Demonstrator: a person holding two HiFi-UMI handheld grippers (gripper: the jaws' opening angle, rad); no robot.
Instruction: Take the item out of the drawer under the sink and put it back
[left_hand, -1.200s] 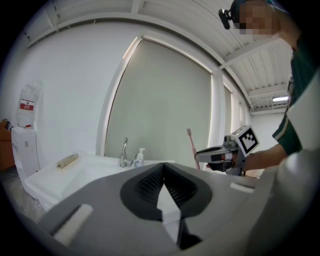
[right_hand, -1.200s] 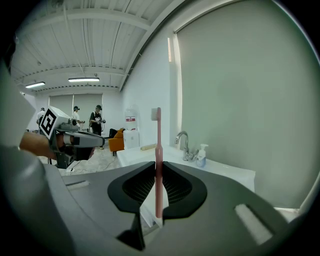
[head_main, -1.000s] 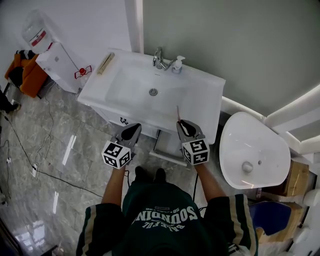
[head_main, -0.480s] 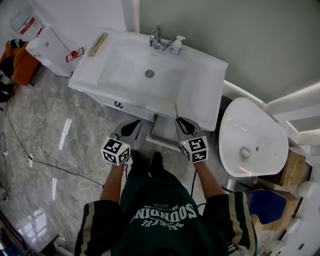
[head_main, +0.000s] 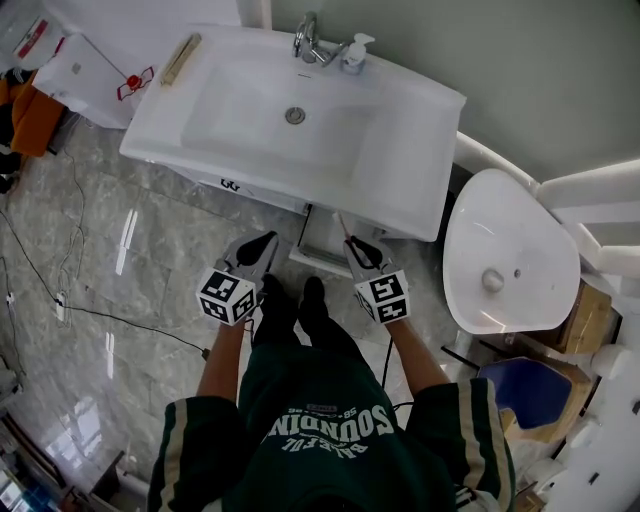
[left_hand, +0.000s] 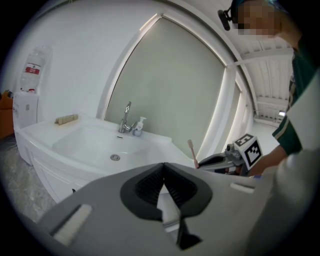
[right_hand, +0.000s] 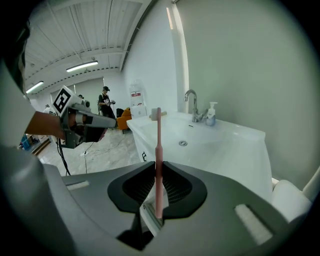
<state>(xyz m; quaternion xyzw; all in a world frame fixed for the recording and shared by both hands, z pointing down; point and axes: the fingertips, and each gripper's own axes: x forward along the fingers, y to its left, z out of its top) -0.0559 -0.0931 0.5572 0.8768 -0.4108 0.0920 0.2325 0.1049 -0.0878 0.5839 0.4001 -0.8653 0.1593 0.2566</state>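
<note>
Toothbrush (right_hand: 158, 145) pinched upright — right gripper (right_hand: 158, 170), 2 fingers (right_hand: 176, 188).

up top, a chrome tap (head_main: 308, 40) and a small white pump bottle (head_main: 353, 52) stand side by side by the grey-green wall (head_main: 520, 60). a tan wooden strip (head_main: 181, 58) lies well to their left. at right, a white oval toilet (head_main: 510, 250), with a brown cardboard box (head_main: 592, 318) and a blue tub (head_main: 530, 395) near it. far left: a white water dispenser (head_main: 85, 65) and an orange seat (head_main: 25, 115) on the grey marble floor (head_main: 100, 250).

The left gripper (left_hand: 163, 166) is pointing toward the white sink (left_hand: 90, 142), its jaws closing together on nothing. Near the sink's edge, the right gripper (left_hand: 200, 163) is holding a pink toothbrush (left_hand: 191, 150) upright.
</note>
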